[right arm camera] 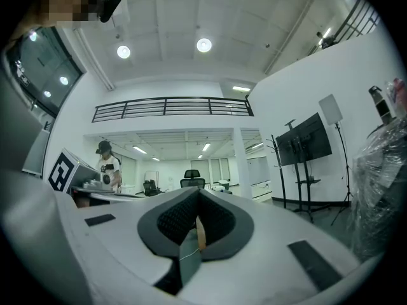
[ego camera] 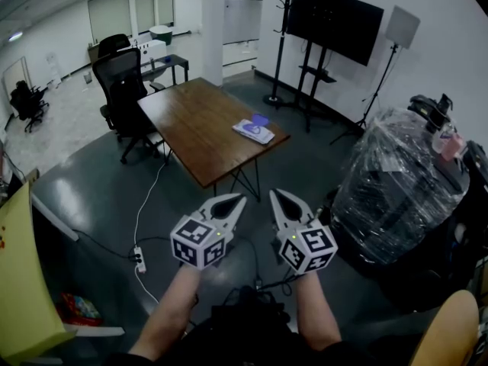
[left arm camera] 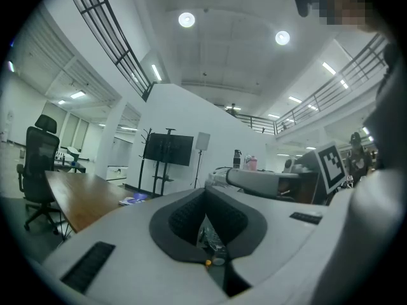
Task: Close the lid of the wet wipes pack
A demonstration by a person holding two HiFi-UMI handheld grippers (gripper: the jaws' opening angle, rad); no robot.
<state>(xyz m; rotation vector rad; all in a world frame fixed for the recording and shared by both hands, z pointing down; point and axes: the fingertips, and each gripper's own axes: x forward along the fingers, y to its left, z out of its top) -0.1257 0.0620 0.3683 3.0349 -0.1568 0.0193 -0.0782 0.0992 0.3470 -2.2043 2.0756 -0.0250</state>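
Head view looks steeply down on a dark floor [ego camera: 84,193], where the person holds the left tool [ego camera: 237,200] and the right tool [ego camera: 277,195] side by side in front of the body, tips pointing ahead towards a wooden table [ego camera: 191,128]. The wet wipes pack [ego camera: 252,131] lies flat near the table's right-hand corner, the one closest to the tools. A purple flap at its far end looks like the lid [ego camera: 260,119] folded open, though it is too small to be sure. An office chair [ego camera: 122,90] stands at the table's far left side, clear of the pack. Both tools are well apart from the pack, with bare floor between, and the pack lies ahead, roughly in line with the gap between them. In the left gripper view the left tool's jaws are pressed together with nothing between the dark pads, and the pack shows as a small pale shape on the table, off to the left of the tips. In the right gripper view the right tool's jaws likewise meet on nothing, and the pack is out of sight. Carried low, level and closed, the tools look set for a walk-up, not for work; the pack's place by the near corner should let a closed tip press the lid down once within reach.
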